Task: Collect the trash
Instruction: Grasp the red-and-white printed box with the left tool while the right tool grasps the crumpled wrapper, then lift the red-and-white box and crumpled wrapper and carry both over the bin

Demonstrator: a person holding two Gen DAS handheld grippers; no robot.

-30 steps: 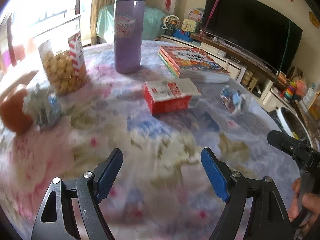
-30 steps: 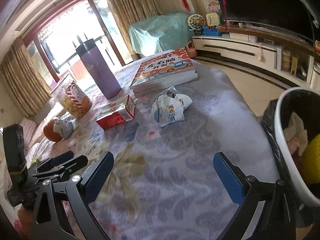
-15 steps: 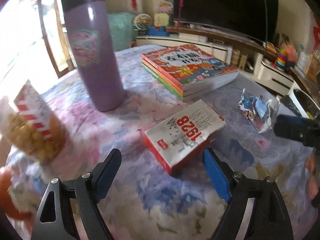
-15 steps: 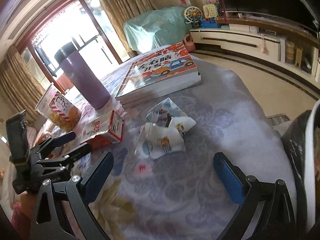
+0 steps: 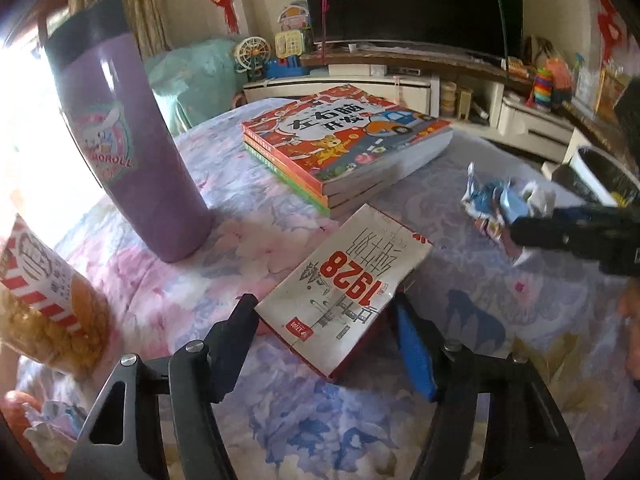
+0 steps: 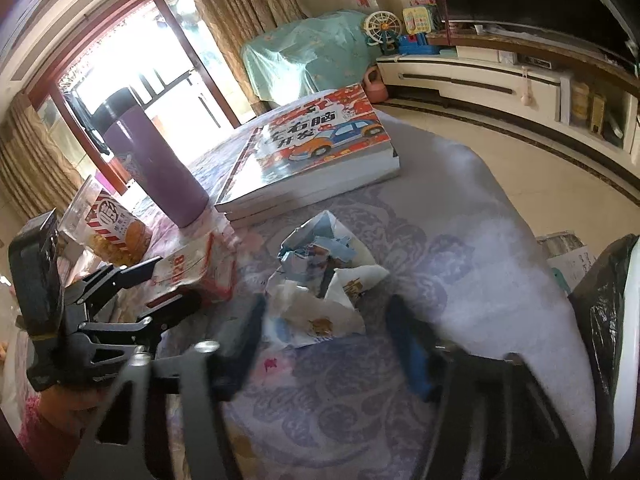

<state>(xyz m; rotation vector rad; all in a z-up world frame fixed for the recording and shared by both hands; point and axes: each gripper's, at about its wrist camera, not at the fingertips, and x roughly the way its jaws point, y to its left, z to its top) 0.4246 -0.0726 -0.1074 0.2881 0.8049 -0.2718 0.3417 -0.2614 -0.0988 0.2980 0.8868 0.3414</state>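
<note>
Left tongs (image 5: 326, 330): half-narrowed, jaws just closing around the near end of the red-and-white carton (image 5: 344, 288) lying on the tabletop (image 5: 500, 320); contact cannot be confirmed. Right tongs (image 6: 326, 338): likewise just closing, crumpled wrapper (image 6: 320, 292) between and slightly ahead of the pads, not visibly pinched

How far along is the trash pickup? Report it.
Done: nothing lifted yet; the bin seems to hold scraps. In hand: the left gripper has just been closing its jaws around the red-and-white box, the right gripper around the crumpled wrapper; both lie on the table. Left: lift, bin them, then the wrapper scrap beside the orange.
</note>
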